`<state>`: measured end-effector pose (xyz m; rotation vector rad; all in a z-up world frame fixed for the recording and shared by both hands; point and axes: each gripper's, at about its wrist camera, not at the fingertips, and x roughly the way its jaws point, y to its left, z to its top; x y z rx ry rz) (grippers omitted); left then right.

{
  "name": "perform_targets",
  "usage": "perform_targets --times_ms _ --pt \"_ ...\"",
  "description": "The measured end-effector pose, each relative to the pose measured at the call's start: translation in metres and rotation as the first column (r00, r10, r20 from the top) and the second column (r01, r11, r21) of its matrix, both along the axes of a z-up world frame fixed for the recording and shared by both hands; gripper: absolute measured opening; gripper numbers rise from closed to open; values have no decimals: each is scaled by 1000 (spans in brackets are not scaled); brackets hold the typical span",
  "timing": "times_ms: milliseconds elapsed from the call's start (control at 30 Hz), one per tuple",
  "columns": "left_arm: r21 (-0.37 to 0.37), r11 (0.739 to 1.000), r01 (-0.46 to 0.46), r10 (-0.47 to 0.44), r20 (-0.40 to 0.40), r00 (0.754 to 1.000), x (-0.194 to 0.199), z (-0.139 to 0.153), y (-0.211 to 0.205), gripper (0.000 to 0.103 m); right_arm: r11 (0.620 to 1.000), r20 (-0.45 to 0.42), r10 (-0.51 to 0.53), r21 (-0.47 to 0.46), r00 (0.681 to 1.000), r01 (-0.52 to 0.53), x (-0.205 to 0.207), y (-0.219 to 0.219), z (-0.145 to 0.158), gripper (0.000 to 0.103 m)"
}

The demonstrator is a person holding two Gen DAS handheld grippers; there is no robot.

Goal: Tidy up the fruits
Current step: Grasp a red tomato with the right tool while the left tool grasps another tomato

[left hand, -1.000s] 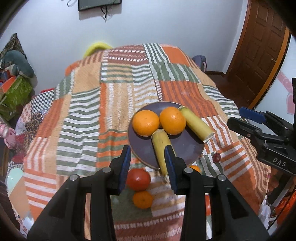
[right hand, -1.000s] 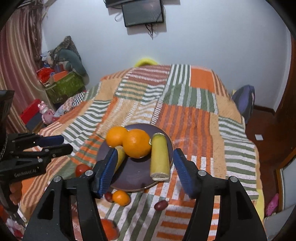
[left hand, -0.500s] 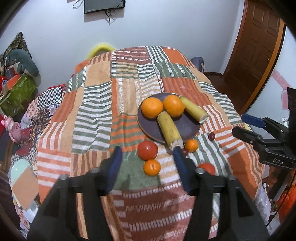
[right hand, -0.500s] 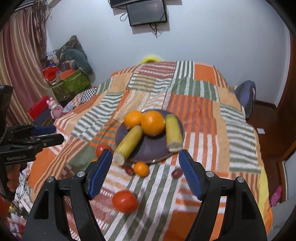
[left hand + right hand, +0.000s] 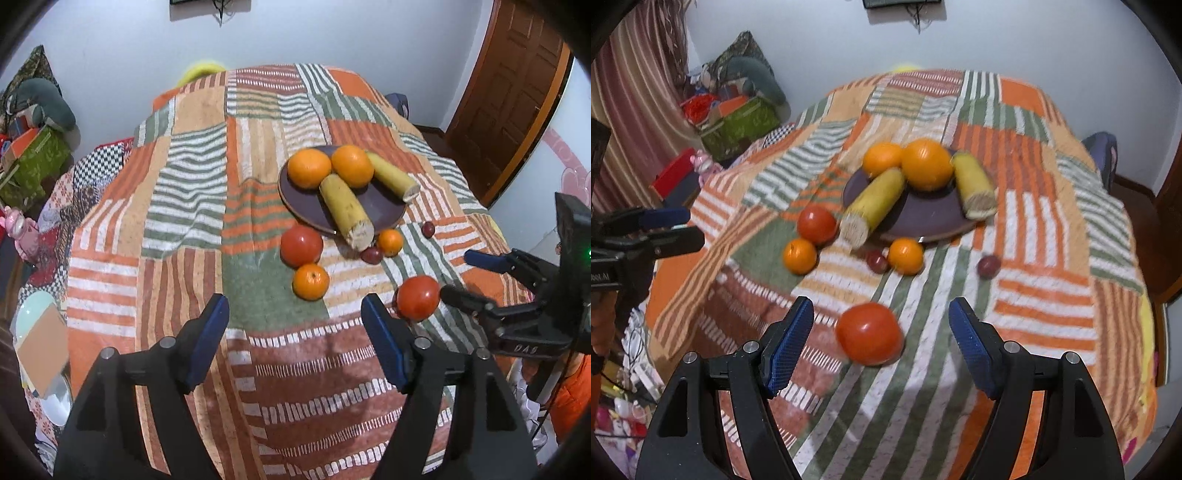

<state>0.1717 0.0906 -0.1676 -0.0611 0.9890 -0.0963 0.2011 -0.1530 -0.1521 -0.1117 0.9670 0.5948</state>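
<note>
- Landmark: the dark purple plate [image 5: 384,214], resting on the patchwork striped blanket [image 5: 184,206] that covers the bed.
- Left tool [image 5: 295,339]: jaws opening, blue pads wide apart and nothing between them — only blanket shows in the gap, on the near side of the plate.
- Large tomato [image 5: 301,245] lies on the blanket just off the plate's near-left rim; a small orange [image 5: 311,281] sits just beside it, farther from the plate.
- On the plate: two big oranges, one at the far-left [image 5: 309,168] and one [image 5: 352,166] touching it on the right.
- Also on the plate: two cut banana pieces. The left one [image 5: 345,210] juts over the near rim; the right one [image 5: 393,177] lies along the far-right edge.
- Just off the near rim, by the left banana's cut end: a dark red plum [image 5: 371,254] and a small tangerine [image 5: 390,242], touching or nearly so.
- Second dark plum [image 5: 428,229] sits alone near the plate's right rim.
- Second tomato [image 5: 868,334] lies well short of the plate, on the near side.
- Right tool [image 5: 881,343]: jaws stand wide, gripping nothing — that tomato sits in the gap in the wrist view, pads clear of it on both sides.
</note>
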Motion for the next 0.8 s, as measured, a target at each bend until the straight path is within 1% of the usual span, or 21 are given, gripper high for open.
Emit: perform_targets --times_ms 200,267,300,333,367,400,433,500,667,800 --pt "0 1000 4 -4 -28 1000 3 -11 1 74 1000 -79 20 -10 997 -21 -1 10 -26 73" --pt "-2 1000 2 -2 -39 999 6 -15 1 74 999 -98 31 -17 995 -33 -1 13 -33 69" --pt "-3 1000 1 -1 -44 999 7 -17 2 74 999 -104 34 -23 994 -36 -1 14 -35 64" --pt "-3 1000 0 0 -49 999 9 -19 2 74 999 -108 34 -33 994 -38 0 15 -37 61" --pt "-4 1000 -1 1 -53 999 11 -21 2 74 999 -109 32 -38 993 -36 1 15 -39 61" --pt "-3 1000 -2 1 -55 998 12 -22 3 74 999 -112 34 -37 993 -38 1 15 -40 59" --pt "-3 1000 -2 2 -59 998 14 -24 3 74 999 -116 37 -32 993 -41 1 15 -41 53" --pt "-5 1000 -1 1 -65 998 19 -27 3 74 998 -117 40 -35 992 -44 2 14 -43 49" --pt "-3 1000 0 0 -80 997 32 -36 3 74 998 -110 55 -19 992 -58 4 13 -41 48" --pt "-12 1000 -1 0 -92 996 45 -43 2 74 999 -81 52 8 995 -52 9 10 -32 48"
